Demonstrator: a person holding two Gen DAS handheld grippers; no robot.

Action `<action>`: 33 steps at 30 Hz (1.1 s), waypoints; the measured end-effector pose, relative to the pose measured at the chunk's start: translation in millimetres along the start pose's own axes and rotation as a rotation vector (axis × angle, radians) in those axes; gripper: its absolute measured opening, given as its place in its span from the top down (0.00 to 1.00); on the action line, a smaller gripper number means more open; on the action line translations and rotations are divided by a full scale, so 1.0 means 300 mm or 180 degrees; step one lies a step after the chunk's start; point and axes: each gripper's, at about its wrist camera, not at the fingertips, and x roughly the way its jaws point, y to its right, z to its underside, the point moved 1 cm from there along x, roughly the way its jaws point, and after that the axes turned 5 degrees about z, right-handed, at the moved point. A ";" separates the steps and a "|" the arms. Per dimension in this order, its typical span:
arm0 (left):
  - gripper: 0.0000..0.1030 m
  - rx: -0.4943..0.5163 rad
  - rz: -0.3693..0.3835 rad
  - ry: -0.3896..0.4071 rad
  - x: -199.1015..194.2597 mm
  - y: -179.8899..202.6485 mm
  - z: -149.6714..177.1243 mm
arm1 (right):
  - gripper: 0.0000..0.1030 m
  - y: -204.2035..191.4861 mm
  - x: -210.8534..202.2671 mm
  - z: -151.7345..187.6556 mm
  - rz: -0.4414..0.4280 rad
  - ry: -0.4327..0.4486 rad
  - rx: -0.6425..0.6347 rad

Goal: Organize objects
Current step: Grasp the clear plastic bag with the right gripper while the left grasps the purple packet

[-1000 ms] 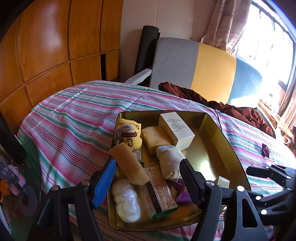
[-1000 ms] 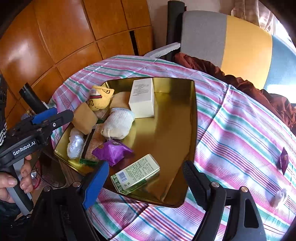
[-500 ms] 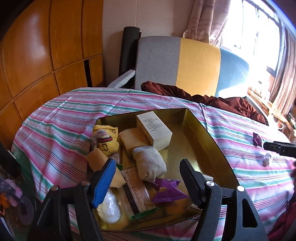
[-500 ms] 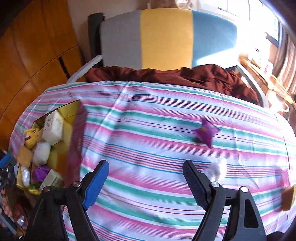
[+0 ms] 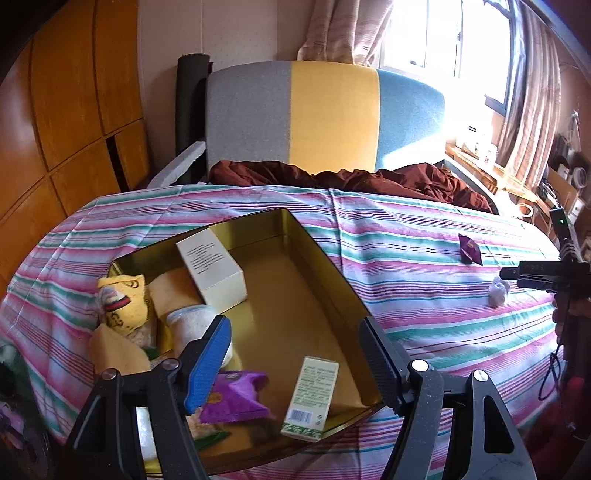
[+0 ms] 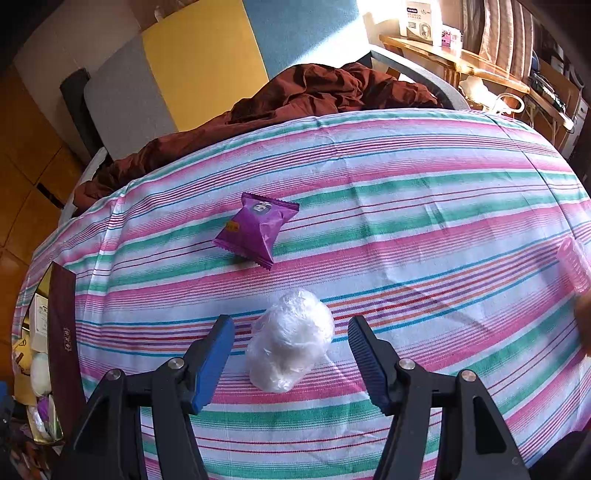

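Right hand-held gripper (image 6: 291, 354) closing around plastic-wrapped ball (image 6: 290, 341), pads not touching, left (image 5: 295, 354) apart

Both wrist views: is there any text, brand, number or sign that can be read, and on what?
None reads clearly.
White box in the gold tin: printed lines, too small.
Green-and-white carton: print and a barcode, too small.
Purple snack packet on the striped cloth: a round emblem and orange mark, blurred.
Tin's dark outer wall: small gold characters, unreadable.
Box on the far shelf: blue print, blurred.
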 end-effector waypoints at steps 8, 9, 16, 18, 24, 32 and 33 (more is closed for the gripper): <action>0.30 0.0189 0.0347 -0.0094 0.095 0.176 -0.080 | 0.59 -0.015 0.095 0.001 0.0156 -0.0284 -0.0156; 0.30 0.0212 0.0386 -0.0108 0.106 0.199 -0.090 | 0.59 -0.018 0.094 0.002 0.0210 -0.0271 -0.0184; 0.30 0.0375 0.0570 -0.0235 0.203 0.350 -0.148 | 0.60 0.096 0.000 -0.013 0.0427 0.0043 0.0241; 0.30 0.0426 0.0587 -0.0275 0.237 0.391 -0.163 | 0.60 0.139 -0.016 -0.019 0.0475 0.0062 0.0404; 0.30 0.0608 0.0657 -0.0459 0.384 0.535 -0.203 | 0.59 0.176 -0.023 -0.029 0.0495 0.0012 0.0545; 0.31 0.1047 0.0839 -0.0522 0.551 0.766 -0.281 | 0.59 0.211 0.002 -0.016 0.0344 -0.0159 0.0731; 0.31 0.1123 0.0870 -0.0520 0.572 0.796 -0.289 | 0.59 0.220 0.001 -0.014 0.0345 -0.0162 0.0762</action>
